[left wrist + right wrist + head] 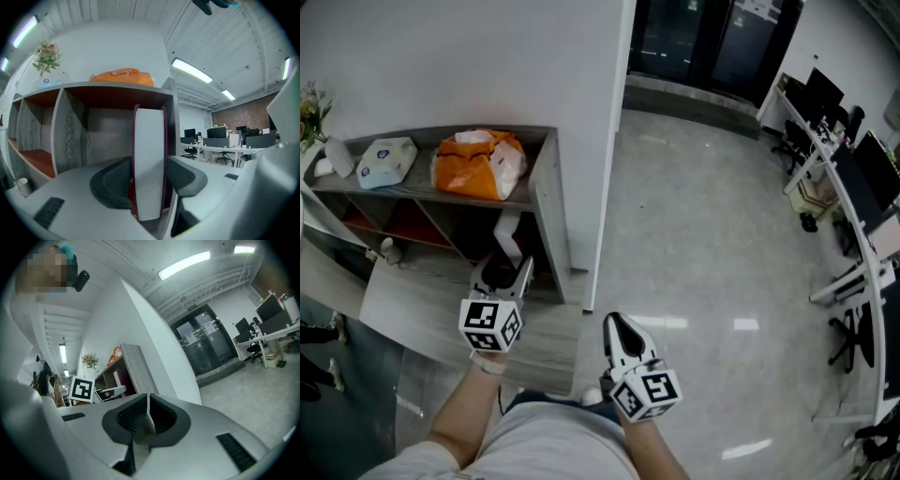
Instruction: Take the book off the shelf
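Note:
A book (149, 164) with a maroon cover and white page edges stands upright at the right end of the grey shelf unit's (542, 178) top compartment. In the head view only its white top (508, 234) shows, under the shelf top. My left gripper (502, 272) reaches into that compartment, and in the left gripper view its (149, 178) dark pads sit against both covers of the book. My right gripper (619, 328) hangs low beside the person's body, away from the shelf, its jaws (146, 416) shut with nothing between them.
An orange bag (478, 164) and a tissue pack (386, 159) lie on the shelf top, with flowers (46, 54) at its far left. A white wall corner (600, 141) stands right of the shelf. A small cup (21, 185) sits lower left. Office desks and chairs (844, 187) line the far right.

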